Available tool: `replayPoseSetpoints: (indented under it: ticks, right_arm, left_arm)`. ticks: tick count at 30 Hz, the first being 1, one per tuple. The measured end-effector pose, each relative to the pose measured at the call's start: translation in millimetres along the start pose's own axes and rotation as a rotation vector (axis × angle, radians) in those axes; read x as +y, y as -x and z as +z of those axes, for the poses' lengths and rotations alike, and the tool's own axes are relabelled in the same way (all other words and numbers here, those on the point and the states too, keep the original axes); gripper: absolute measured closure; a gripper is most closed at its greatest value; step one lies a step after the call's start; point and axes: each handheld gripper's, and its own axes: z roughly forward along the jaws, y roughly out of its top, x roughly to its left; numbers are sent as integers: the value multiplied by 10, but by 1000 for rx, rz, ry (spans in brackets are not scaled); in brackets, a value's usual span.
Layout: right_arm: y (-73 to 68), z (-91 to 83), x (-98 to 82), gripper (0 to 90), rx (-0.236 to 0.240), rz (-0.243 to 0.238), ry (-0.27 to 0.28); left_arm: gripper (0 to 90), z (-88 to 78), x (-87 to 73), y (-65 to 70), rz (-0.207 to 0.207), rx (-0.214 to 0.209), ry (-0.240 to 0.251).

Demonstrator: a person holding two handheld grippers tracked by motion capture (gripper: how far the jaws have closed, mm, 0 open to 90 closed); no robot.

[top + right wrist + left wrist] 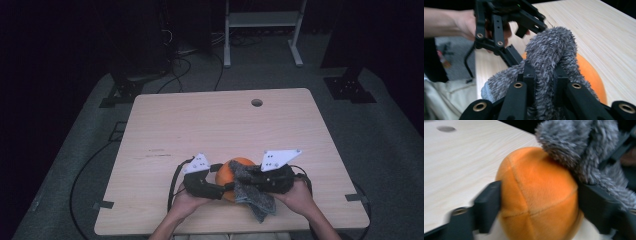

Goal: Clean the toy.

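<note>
An orange plush ball lies near the table's front edge. My left gripper comes in from its left and is shut on it; in the left gripper view the two black jaws press the orange ball on both sides. A grey fuzzy cloth drapes over the ball's right side and hangs toward the front edge. My right gripper is shut on this cloth; in the right gripper view its fingers pinch a fold of the grey cloth, with the ball behind and the left gripper beyond.
The wooden table has a round cable hole at the back right. A white frame and two black stands sit on the grey floor behind. Cables trail on the floor at the left.
</note>
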Motion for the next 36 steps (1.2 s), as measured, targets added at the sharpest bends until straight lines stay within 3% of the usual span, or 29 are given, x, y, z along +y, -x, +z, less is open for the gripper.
replayPoseSetpoints:
  ticks: [1, 3, 6, 8, 9, 11, 13, 15, 17, 18, 19, 21, 23, 24, 27, 29, 31, 33, 34, 36]
  right_arm:
    - [15, -5, -9, 771, -13, 1, -2]
    - [117, -40, -52, 771, -43, 30, 5]
    - [252, -58, -174, 772, -87, 82, -24]
    - [248, -45, -190, 772, -92, 81, -30]
    - [234, -47, -173, 772, -95, 68, -34]
    - [190, -55, -121, 772, -58, 59, -12]
    - [81, -37, -35, 771, 8, 24, 22]
    - [4, -12, 30, 768, 5, -19, 14]
    - [29, -31, 27, 769, -15, -14, 16]
    - [77, -51, -2, 770, -28, 12, 23]
    - [131, -65, -40, 771, -46, 31, 16]
    - [200, -61, -127, 773, -74, 63, 0]
    - [197, -41, -149, 774, -77, 59, -19]
    - [177, -37, -128, 774, -57, 53, -16]
    - [38, 7, -3, 773, 7, 7, 10]
    - [-30, 39, 55, 772, 0, -24, 2]
    - [-23, 29, 70, 772, -14, -24, 7]
    - [26, -6, 48, 773, -35, -6, 8]
    - [46, -20, 35, 773, -50, -1, 9]
    - [101, -50, -12, 778, -79, 16, -5]
  left_arm:
    - [314, -4, -8, 0, 5, 3, 0]
    - [337, -28, -26, -28, 26, 9, -14]
    - [276, -40, -35, -85, -44, -22, -15]
    - [177, -28, -1, -93, -88, -41, -22]
    - [172, -25, 12, -82, -93, -35, -16]
    - [209, -12, 25, -36, -53, -18, -18]
    - [289, -7, 46, 66, 52, 14, -13]
    - [327, -16, 60, 144, 143, 47, -11]
    - [338, -45, 55, 159, 167, 75, 12]
    - [338, -55, 51, 155, 173, 93, 21]
    - [329, -66, 56, 123, 160, 96, 16]
    - [251, -78, 59, 66, 85, 77, 44]
    - [216, -71, 70, 40, 39, 42, 46]
    - [215, -54, 72, 52, 43, 44, 30]
    - [323, -21, 46, 145, 138, 53, 26]
    - [350, -24, 49, 212, 225, 60, 3]
    - [363, -38, 39, 228, 253, 51, 0]
    - [357, -53, 31, 214, 245, 48, 1]
    - [335, -62, 33, 190, 220, 48, 10]
    - [222, -70, 56, 96, 104, 63, 17]
